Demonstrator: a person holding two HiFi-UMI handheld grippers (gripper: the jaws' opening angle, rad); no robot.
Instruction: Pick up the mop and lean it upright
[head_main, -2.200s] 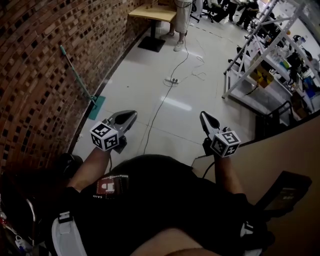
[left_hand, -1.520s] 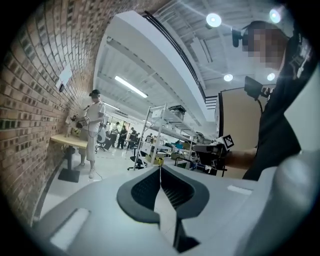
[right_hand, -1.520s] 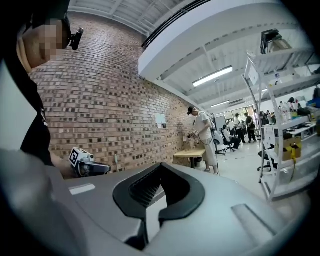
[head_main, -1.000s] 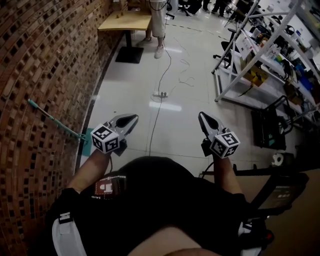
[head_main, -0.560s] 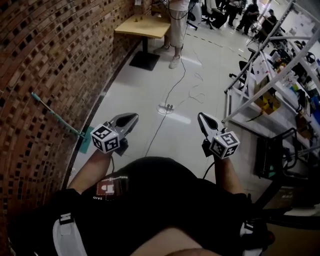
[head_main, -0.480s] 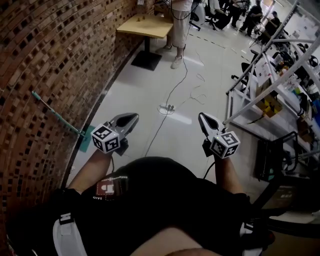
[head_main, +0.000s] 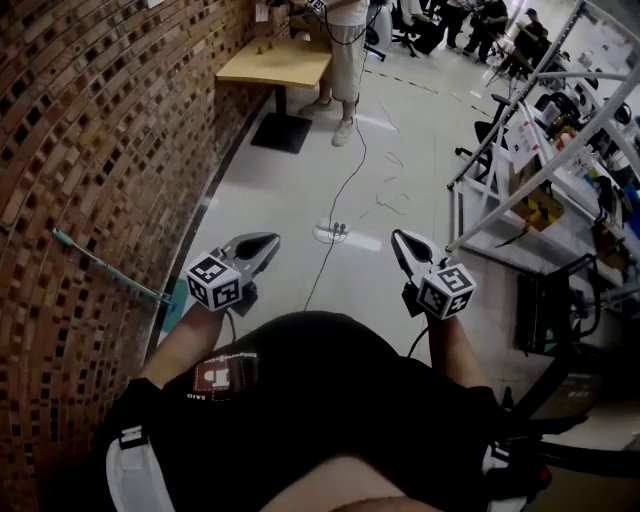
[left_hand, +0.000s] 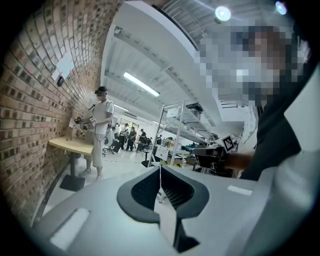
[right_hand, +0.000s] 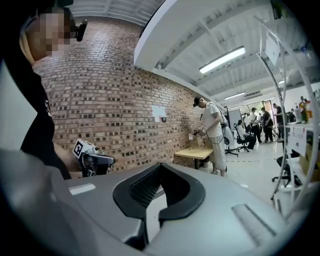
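The mop leans against the brick wall at the left of the head view. Its teal handle (head_main: 105, 265) slants up the bricks and its teal head (head_main: 172, 304) rests on the floor by the wall's foot. My left gripper (head_main: 268, 240) is held in front of my body, to the right of the mop and apart from it, shut and empty. My right gripper (head_main: 398, 238) hangs further right, also shut with nothing in it. In the left gripper view the left gripper (left_hand: 160, 167) has its jaws together. In the right gripper view the right gripper (right_hand: 160, 165) likewise has its jaws together.
A curved brick wall (head_main: 90, 140) runs along the left. A wooden table (head_main: 277, 62) stands at the far end with a person (head_main: 350, 45) beside it. A power strip (head_main: 330, 233) and cable lie on the pale floor ahead. Metal shelving (head_main: 530, 170) fills the right side.
The head view has swung a little, so the mop sits lower and further left in the picture. Both grippers stay shut, empty and in the same place before my body.
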